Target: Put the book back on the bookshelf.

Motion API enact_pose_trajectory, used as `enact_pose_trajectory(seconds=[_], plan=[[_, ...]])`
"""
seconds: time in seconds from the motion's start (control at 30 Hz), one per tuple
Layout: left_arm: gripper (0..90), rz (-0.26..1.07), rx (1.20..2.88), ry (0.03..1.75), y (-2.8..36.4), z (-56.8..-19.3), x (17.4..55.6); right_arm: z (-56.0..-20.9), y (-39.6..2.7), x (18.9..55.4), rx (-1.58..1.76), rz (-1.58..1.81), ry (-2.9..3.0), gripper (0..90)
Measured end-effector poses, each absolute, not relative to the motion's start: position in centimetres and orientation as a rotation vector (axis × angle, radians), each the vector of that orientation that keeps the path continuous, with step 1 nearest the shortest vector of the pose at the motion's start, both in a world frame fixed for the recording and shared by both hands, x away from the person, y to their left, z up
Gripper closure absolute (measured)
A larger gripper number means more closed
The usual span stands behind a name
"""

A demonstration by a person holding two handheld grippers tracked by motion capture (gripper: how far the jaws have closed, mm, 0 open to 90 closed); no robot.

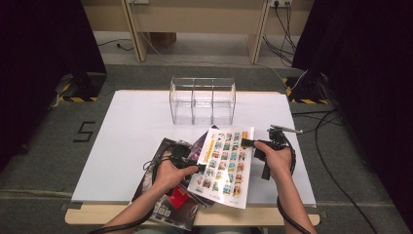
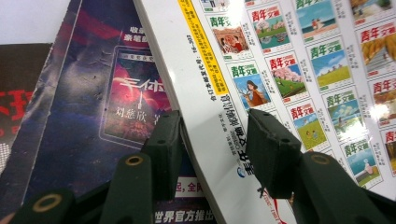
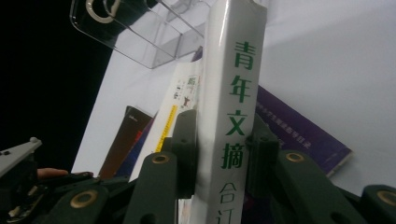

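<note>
Two claws on one book. My left claw (image 1: pixel 198 168) sits at the near-left edge of the white book (image 1: pixel 225 161), jaws apart w/ that edge between them. In the left claw view (image 2: pixel 212 149) one jaw is under the book beside the dark purple magazine (image 2: pixel 107 107), the other over the cover w/ its grid of small pictures; there is a gap at the upper pad, so no firm pinch there that I can see.

The white book itself lies tilted across a loose pile of magazines (image 1: pixel 170 195) at the near-middle of the table (image 1: pixel 131 122), its far end lifted toward the right. The pile hangs partly over the near edge of the table.

Farther off, mid-table, stands a clear plastic organiser (image 1: pixel 202 101) w/ upright dividers, well apart from the book.

My right claw (image 1: pixel 248 143) is at the book's far-right edge. In the right claw view (image 3: pixel 219 158) both pads press the white spine (image 3: pixel 236 116) w/ green characters, one each side: jaws part-closed and clamped on the book. The left claw's body and my thumb show at the lower left of that view, and the purple magazine lies on the table beyond the spine.
</note>
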State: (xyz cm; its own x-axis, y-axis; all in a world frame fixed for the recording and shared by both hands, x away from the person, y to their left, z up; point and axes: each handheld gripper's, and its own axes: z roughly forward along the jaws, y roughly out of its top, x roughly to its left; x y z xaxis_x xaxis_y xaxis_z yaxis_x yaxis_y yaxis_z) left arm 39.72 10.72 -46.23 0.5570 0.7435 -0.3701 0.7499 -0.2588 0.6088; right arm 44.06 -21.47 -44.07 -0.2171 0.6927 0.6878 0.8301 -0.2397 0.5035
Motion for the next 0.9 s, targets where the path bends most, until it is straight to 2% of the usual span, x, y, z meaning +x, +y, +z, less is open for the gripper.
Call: enact_pose_trajectory(seconds=[0.27, 0.53, 0.67, 0.83, 0.9], plan=[[57.3, -0.023, 1.965, 1.192, 11.7, -45.3, 40.1, -41.5, -20.2, 43.2, -1.838, -1.562, -1.902, 72.8], [58.6, 0.162, 1.976, 1.272, 14.9, -44.8, 42.1, -37.0, -19.7, 41.2, -1.836, -1.745, -2.031, 73.2], [54.8, 0.135, 2.055, 1.288, 16.3, -45.5, 43.0, -34.4, -19.7, 40.5, -1.822, -1.844, -2.097, 73.3], [51.3, -0.003, 2.019, 1.291, 16.8, -46.7, 43.3, -31.9, -19.3, 40.4, -1.827, -1.938, -2.138, 73.3], [50.6, 0.008, 2.025, 1.290, 16.8, -47.0, 43.3, -31.2, -19.0, 40.5, -1.832, -1.957, -2.150, 73.3]])
